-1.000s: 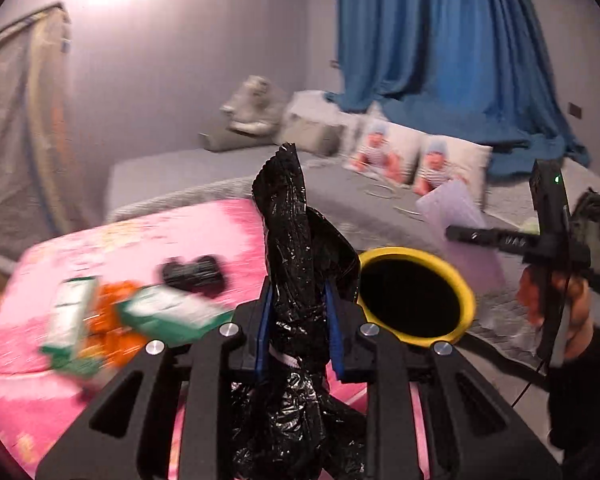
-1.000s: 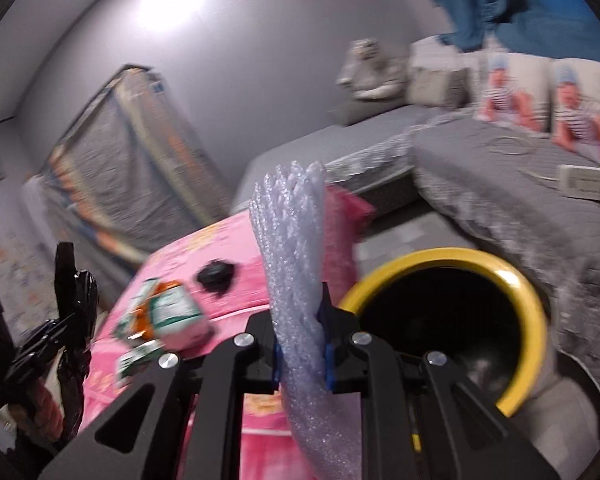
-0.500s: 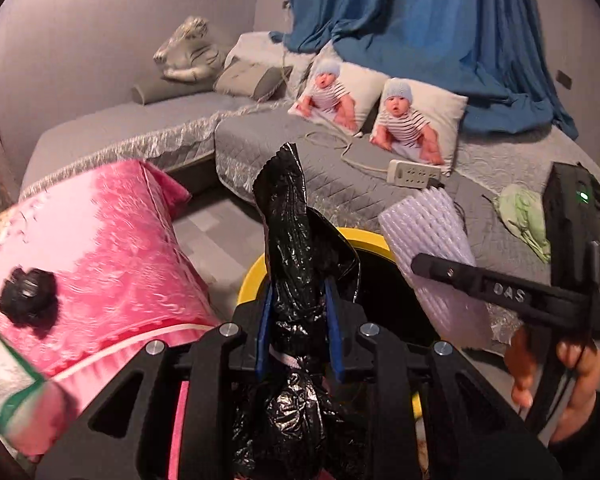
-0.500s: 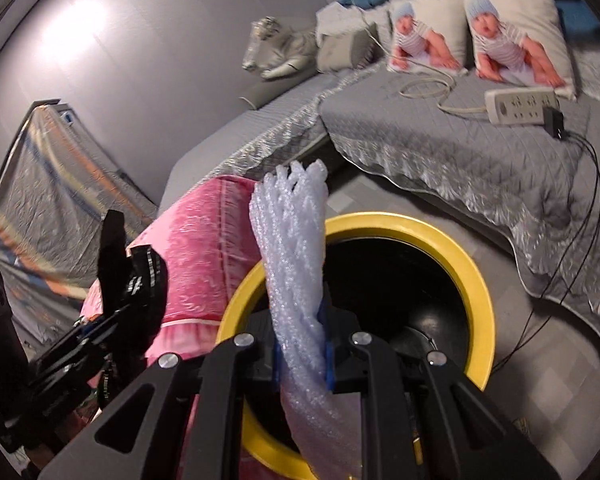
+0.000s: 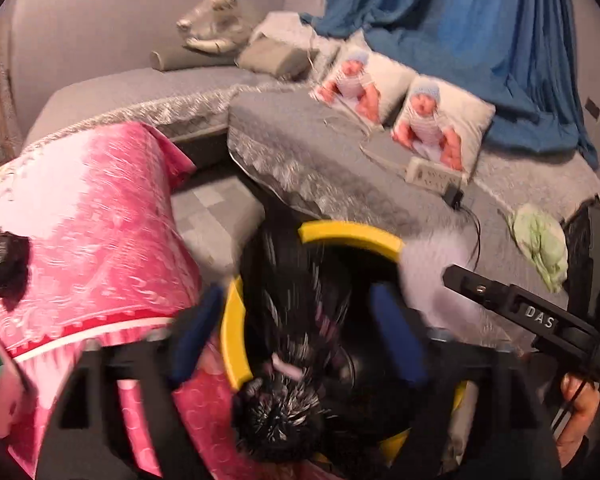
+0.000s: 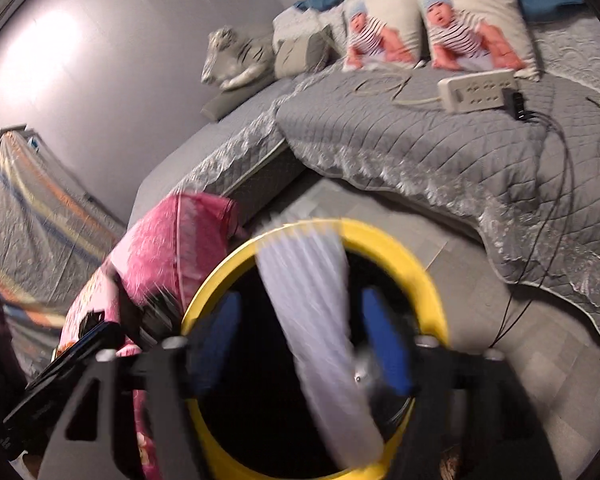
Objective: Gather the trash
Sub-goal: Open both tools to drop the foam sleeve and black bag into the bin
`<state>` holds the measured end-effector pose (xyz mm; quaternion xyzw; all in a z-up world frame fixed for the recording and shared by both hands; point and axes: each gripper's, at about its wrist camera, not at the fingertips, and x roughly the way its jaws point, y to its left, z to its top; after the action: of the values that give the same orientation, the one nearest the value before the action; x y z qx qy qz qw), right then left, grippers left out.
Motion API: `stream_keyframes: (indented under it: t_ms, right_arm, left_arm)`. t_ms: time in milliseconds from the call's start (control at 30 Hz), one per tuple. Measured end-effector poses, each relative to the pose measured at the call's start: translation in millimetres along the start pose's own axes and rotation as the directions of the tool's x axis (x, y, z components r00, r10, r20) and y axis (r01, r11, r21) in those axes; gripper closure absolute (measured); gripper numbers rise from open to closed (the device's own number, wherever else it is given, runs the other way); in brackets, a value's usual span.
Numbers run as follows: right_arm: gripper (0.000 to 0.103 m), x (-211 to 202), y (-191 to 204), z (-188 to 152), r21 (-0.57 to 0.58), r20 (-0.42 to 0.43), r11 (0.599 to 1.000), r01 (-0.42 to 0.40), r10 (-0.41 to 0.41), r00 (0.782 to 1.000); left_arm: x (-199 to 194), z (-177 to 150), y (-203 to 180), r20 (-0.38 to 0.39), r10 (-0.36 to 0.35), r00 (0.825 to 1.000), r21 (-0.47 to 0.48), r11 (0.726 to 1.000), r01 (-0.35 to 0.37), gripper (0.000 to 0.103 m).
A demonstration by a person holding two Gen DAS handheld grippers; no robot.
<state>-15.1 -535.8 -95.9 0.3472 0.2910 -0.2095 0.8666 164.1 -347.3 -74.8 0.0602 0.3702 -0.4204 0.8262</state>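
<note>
As both grippers' jaws opened, black bag (image 5: 296,312), foam sheet (image 6: 320,320) blurred over yellow bin (image 6: 396,248).

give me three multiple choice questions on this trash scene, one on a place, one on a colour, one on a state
1. Where is the black crumpled plastic bag?
A. on the grey bed
B. over the mouth of the round bin
C. on the floor tiles

2. What colour is the rim of the round bin?
A. yellow
B. green
C. white

3. How do the jaws of the right hand-held gripper stand around the white foam netting sleeve?
A. clamped tight on it
B. apart, clear of it
C. out of view

Answers: 1 B, the left wrist view shows the bag blurred between the open left hand-held gripper right above the bin opening. 2 A, the ring is bright yellow. 3 B, gaps show between the blue pads and the sleeve; the jaws have just been opening.
</note>
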Motion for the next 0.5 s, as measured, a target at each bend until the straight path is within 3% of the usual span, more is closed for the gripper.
stream_keyframes:
  t_ms: [100, 200, 400, 500]
  right_arm:
    - [0.038, -13.7, -1.3, 1.7, 0.000, 0.031, 1.000, 0.008, -0.008, 0.999]
    - [0.036, -25.5, 5.2, -5.0, -0.023, 0.035, 0.999, -0.033, 0.034, 0.999]
    - [0.034, -37.3, 26.8, -29.2, -0.081, -0.025, 0.987, -0.136, 0.134, 0.991]
    - [0.034, -39.5, 40.5, -40.0, -0.108, -0.062, 0.978, -0.178, 0.172, 0.983]
  left_arm:
    - [-17.1, 2.1, 10.5, 0.007, -0.004, 1.000, -0.024, 1.000, 0.004, 0.018]
    - [-44.4, 0.6, 17.6, 0.037, -0.022, 0.999, -0.005, 1.000, 0.022, 0.012]
    - [-128.2, -32.9, 42.5, 0.061, -0.149, 0.987, 0.158, 0.978, 0.137, 0.009]
    - [-172.9, -60.9, 69.5, 0.049, -0.102, 0.994, 0.256, 0.963, 0.086, 0.008]
